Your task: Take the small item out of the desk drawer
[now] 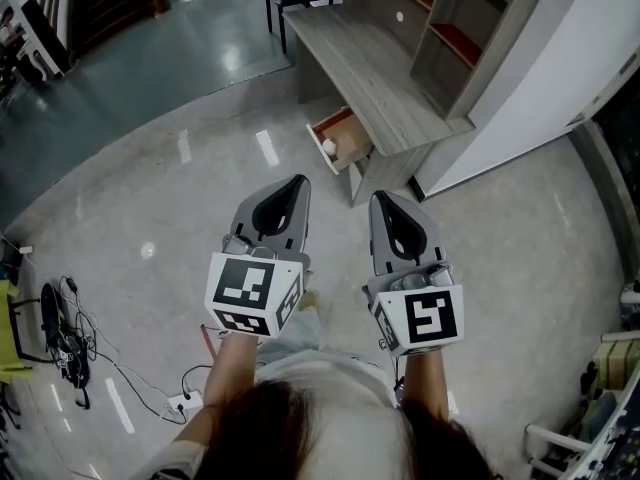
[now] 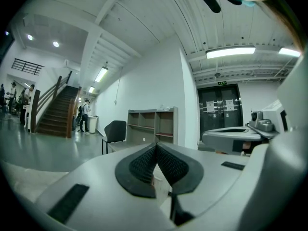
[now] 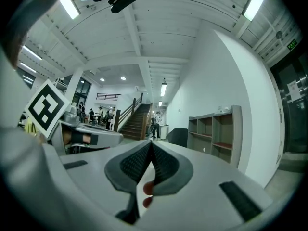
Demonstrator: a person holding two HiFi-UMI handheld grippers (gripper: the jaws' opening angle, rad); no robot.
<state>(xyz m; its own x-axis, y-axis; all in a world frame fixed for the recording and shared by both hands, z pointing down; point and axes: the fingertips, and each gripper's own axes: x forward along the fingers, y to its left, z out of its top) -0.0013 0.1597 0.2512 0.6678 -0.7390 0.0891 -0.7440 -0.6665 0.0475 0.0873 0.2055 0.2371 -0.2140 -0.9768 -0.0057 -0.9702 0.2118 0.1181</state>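
— Head view, small item (image 1: pixel 329 148): location?
— Inside open drawer (image 1: pixel 352 144) (white, rounded), below counter's (image 1: pixel 360 63) front edge. Left tool (image 1: pixel 297 180), right tool (image 1: pixel 379 197): both closed, empty, well apart from drawer.

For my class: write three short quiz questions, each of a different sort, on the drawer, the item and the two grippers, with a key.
1. True or false: the drawer is closed.
2. The small white item lies: A inside the drawer, B under it, C in a gripper.
3. How do the fingers of the left gripper and the right gripper stand?
Key: 1 false; 2 A; 3 both shut.
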